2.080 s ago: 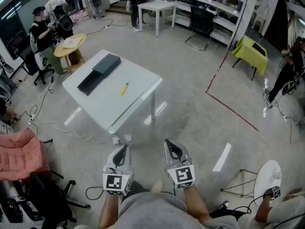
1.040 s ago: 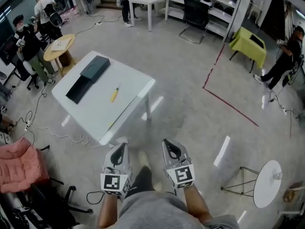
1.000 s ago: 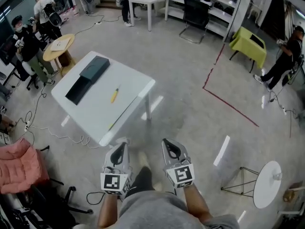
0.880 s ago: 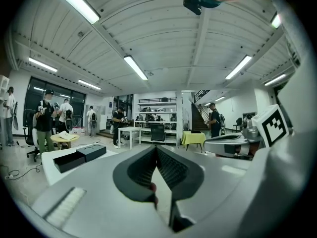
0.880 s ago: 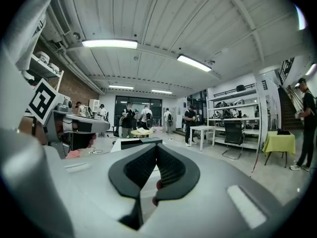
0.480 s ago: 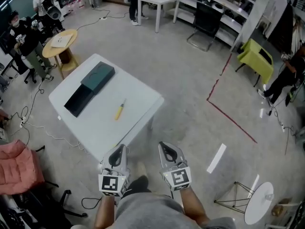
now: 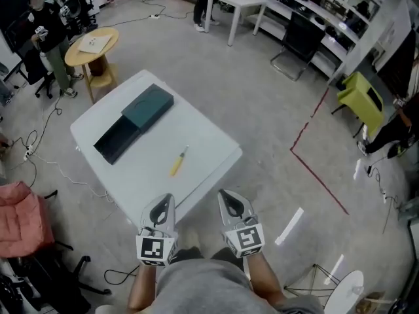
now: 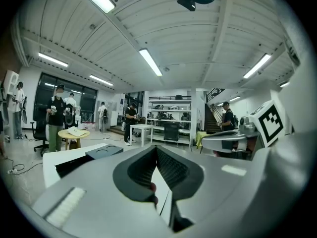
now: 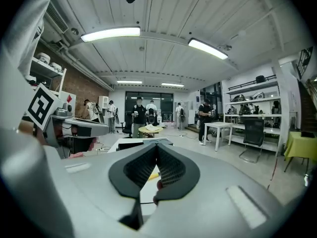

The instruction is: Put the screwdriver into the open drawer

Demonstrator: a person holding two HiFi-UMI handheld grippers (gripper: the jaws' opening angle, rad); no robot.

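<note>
Screwdriver (image 7: 178,161) on white table (image 7: 216,150), just ahead of left claw (image 7: 163,200) and right claw (image 7: 224,196), both clenched, empty

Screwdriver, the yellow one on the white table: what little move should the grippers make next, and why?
Probably reach the left gripper forward over the table's near edge toward the screwdriver, opening its jaws. It and the right gripper are shut and empty, only at that edge; the left looks nearer. The open drawer lies beyond.
</note>
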